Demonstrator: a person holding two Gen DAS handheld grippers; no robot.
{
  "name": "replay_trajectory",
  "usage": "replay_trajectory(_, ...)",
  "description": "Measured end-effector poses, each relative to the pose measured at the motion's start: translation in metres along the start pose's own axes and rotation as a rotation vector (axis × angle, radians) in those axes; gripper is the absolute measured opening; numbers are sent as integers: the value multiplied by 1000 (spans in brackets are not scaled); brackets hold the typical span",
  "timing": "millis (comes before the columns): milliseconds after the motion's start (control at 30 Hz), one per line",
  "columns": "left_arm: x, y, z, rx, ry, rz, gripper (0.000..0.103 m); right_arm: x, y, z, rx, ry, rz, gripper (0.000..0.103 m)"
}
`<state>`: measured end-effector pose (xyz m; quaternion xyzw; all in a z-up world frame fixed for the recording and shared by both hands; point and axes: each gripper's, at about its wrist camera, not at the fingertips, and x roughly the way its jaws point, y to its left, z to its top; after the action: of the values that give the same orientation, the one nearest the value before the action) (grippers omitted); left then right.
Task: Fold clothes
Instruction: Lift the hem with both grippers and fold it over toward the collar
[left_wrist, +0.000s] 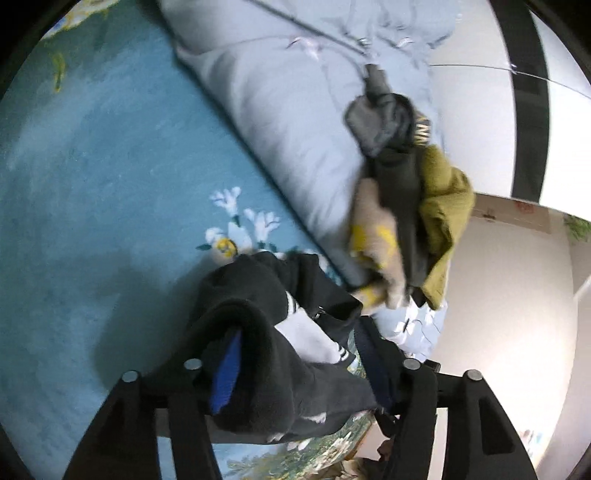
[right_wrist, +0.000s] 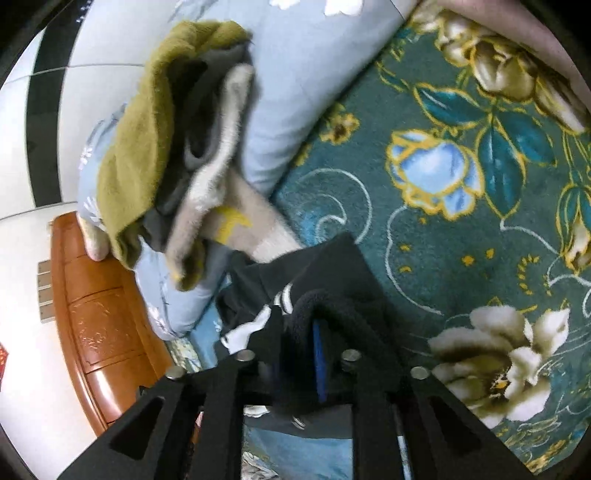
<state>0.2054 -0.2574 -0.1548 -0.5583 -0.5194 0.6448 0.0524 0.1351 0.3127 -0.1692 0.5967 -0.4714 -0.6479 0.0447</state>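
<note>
A black fleece garment (left_wrist: 280, 376) with white striped patches hangs bunched between both grippers, just above the teal flowered bedspread (left_wrist: 92, 192). My left gripper (left_wrist: 295, 373) is shut on one part of it, the cloth draped over its blue-padded finger. My right gripper (right_wrist: 299, 362) is shut on another part of the same black garment (right_wrist: 332, 280), which covers its fingertips. A pile of folded clothes (left_wrist: 413, 206), olive, black, grey and beige with yellow, rests against a pale blue quilt (left_wrist: 288, 110). In the right wrist view the clothes pile (right_wrist: 173, 155) lies to the upper left.
The pale blue quilt (right_wrist: 295, 92) lies rolled along the bed's edge. A brown wooden headboard (right_wrist: 96, 317) stands at the left against a white wall. The flowered bedspread (right_wrist: 461, 206) spreads to the right. A dark vertical band (left_wrist: 528, 96) crosses the white wall.
</note>
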Motion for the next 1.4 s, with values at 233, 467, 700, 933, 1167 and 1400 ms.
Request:
replay_trajectory(233, -12, 11, 2, 127, -45, 200, 65, -23, -26, 3, 33, -61, -92, 34)
replay_trajectory(467, 40, 15, 10, 278, 105, 379, 65, 27, -14, -1, -68, 51, -163, 36)
replay_trajectory(700, 79, 13, 35, 268, 123, 355, 65, 64, 14, 22, -116, 64, -191, 42)
replay_trajectory(933, 84, 6, 42, 280, 106, 296, 60, 73, 7, 25, -55, 54, -150, 42)
replay_trajectory(1167, 63, -21, 30, 409, 38, 273, 14, 52, 17, 29, -54, -33, -102, 8)
replay_trajectory(1400, 21, -30, 47, 397, -86, 218, 14, 25, 28, 36, -101, -108, -82, 8)
